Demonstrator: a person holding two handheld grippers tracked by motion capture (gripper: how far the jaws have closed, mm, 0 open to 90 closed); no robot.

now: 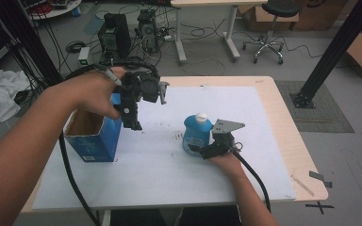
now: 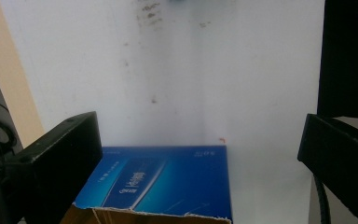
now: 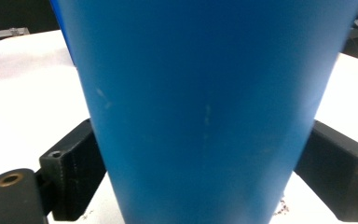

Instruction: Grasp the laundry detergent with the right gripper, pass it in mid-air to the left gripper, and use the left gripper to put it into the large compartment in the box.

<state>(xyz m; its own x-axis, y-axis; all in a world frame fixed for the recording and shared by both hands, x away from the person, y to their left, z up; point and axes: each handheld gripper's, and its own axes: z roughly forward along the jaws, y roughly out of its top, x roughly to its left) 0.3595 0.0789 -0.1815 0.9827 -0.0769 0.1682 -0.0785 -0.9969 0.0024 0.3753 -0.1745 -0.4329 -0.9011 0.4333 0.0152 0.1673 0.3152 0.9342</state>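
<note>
Bottle [image 1: 197, 133] grasp, box [image 1: 93, 136] alongside.
Right gripper [image 3: 205, 172] jaws pinching bottle; squeeze to be kept level. Left gripper [image 2: 200, 154] jaws spread.

Two black fingers [image 2: 56, 163] stand wide apart above an open blue box [image 2: 168, 179]. The box rests on the white bench [image 2: 191, 84], its torn rim between them.

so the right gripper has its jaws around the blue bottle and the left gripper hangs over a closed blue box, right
Not quite: the blue box is open at the top, as the high view shows. The rest holds: the right gripper has the blue bottle between its jaws, and the left gripper hangs above the box.
</note>
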